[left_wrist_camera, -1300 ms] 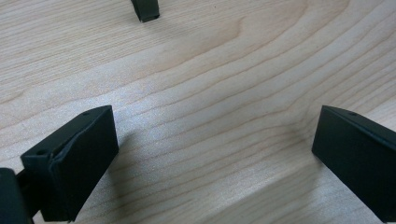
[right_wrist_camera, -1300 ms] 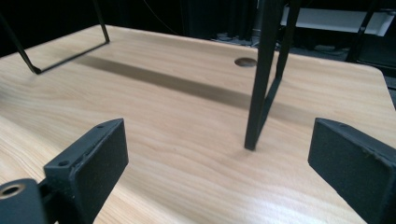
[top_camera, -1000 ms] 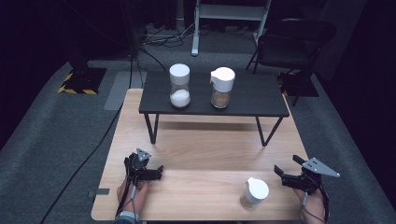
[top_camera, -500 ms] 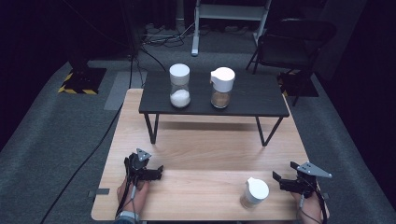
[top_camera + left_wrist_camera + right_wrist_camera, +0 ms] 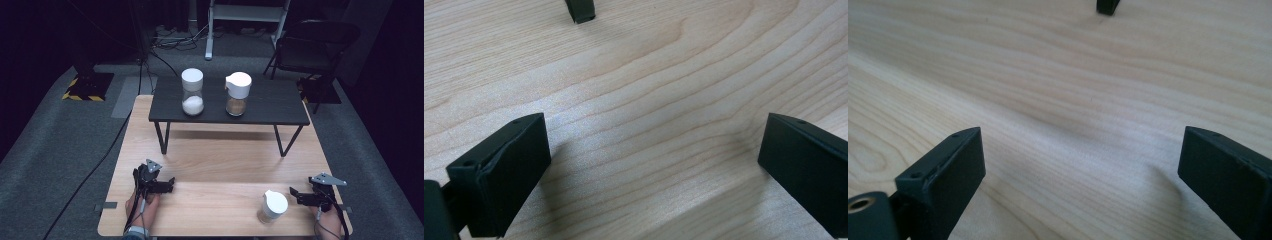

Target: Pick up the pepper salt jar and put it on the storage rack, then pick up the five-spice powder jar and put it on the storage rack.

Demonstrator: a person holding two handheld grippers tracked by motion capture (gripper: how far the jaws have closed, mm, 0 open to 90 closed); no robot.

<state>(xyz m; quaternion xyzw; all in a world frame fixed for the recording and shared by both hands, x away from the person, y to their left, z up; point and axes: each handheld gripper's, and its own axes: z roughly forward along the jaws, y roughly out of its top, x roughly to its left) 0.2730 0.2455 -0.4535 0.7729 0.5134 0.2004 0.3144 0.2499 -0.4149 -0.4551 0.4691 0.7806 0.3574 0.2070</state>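
The white-lidded jar [image 5: 273, 206] stands upright on the bench [image 5: 220, 165], just ahead of the right gripper [image 5: 296, 195] and apart from it, so the reach runs straight off the tips of its jaws, which gape wide over bare wood. The left gripper [image 5: 169, 184], jaws likewise spread and empty, rests well apart across the bench, leaving the right hand [image 5: 330, 220] by far the nearer to the jar.

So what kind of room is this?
Probably a recording studio or lab: dark curtained walls, grey carpet floor with trailing black cables, a black folding chair, and a light wooden table staged with jars.
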